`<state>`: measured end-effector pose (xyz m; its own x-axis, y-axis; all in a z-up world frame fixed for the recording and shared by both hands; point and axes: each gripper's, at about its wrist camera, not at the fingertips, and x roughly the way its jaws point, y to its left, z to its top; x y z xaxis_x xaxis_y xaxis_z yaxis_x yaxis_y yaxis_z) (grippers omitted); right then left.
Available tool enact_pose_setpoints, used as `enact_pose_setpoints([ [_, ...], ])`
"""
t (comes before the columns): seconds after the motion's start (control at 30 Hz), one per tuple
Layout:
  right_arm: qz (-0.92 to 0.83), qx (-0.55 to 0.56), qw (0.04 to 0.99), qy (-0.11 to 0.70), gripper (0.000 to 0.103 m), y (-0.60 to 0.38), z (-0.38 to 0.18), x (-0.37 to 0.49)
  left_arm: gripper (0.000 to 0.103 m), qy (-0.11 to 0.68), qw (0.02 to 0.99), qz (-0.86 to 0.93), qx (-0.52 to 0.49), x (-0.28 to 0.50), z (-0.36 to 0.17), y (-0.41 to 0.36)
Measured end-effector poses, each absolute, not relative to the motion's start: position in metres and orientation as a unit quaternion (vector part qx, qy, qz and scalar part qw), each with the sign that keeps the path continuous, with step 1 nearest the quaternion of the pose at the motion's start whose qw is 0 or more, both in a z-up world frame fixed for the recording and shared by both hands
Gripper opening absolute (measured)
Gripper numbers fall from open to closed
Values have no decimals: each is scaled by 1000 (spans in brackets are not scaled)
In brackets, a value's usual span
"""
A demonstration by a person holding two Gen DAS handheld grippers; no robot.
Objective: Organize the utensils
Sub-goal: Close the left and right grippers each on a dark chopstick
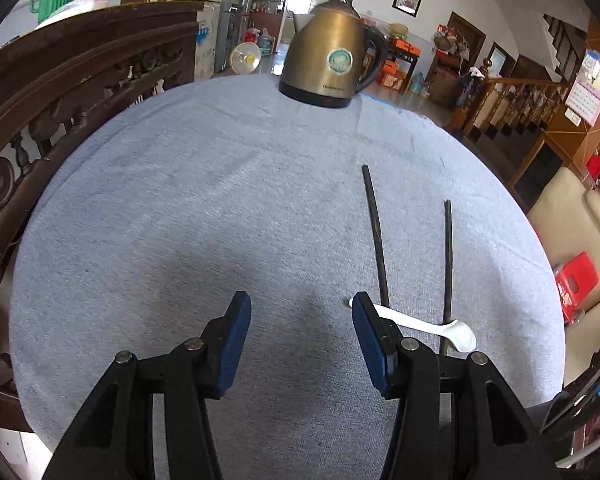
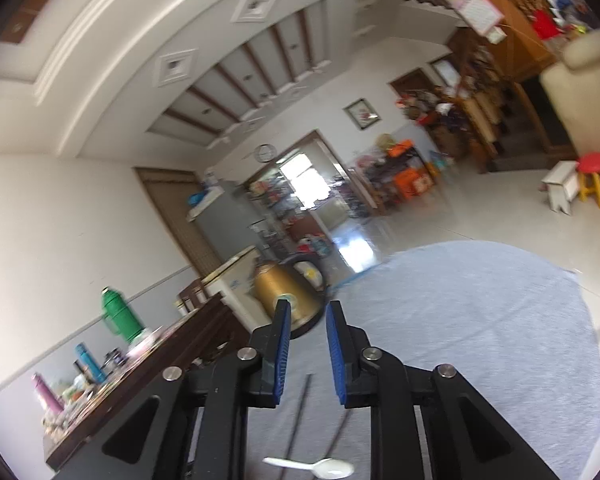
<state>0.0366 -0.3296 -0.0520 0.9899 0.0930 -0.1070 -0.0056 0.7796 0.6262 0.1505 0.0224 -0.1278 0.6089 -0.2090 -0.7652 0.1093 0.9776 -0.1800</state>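
Two dark chopsticks lie side by side, a little apart, on the blue-grey cloth. A white spoon rests crosswise over their near ends. My left gripper hangs open just above the cloth, and its right finger covers part of the spoon's handle. Nothing is between its pads. In the tilted, blurred right wrist view, my right gripper is narrowly open and empty, held above the chopsticks and the spoon.
A brass-coloured electric kettle stands at the far edge of the cloth. A carved dark wooden back curves along the left side. The table's right edge drops off toward a cream sofa and a red stool.
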Motion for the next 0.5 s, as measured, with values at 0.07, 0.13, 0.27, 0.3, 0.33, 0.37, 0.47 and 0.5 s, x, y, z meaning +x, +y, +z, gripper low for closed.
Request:
enact_pose_setpoints([
  [0.07, 21, 342, 935, 87, 23, -338, -63, 44, 53, 440, 892, -90, -61, 154, -133, 22],
  [0.13, 18, 347, 932, 106, 23, -342, -73, 53, 53, 444, 889, -90, -62, 156, -137, 21],
  [0.27, 26, 347, 923, 163, 23, -339, -98, 76, 53, 450, 887, -89, -57, 161, -143, 20],
  [0.3, 29, 348, 920, 176, 24, -339, -103, 82, 53, 451, 886, -89, -55, 163, -143, 20],
  [0.33, 35, 348, 917, 193, 27, -340, -109, 89, 53, 452, 886, -89, -52, 166, -143, 19],
  [0.37, 38, 344, 912, 220, 33, -338, -115, 100, 53, 453, 886, -89, -49, 170, -143, 18],
  [0.47, 40, 328, 903, 275, 40, -337, -129, 131, 53, 459, 883, -97, -23, 186, -141, 9],
  [0.5, 36, 318, 899, 298, 40, -336, -132, 143, 53, 462, 881, -101, -9, 195, -139, 3],
])
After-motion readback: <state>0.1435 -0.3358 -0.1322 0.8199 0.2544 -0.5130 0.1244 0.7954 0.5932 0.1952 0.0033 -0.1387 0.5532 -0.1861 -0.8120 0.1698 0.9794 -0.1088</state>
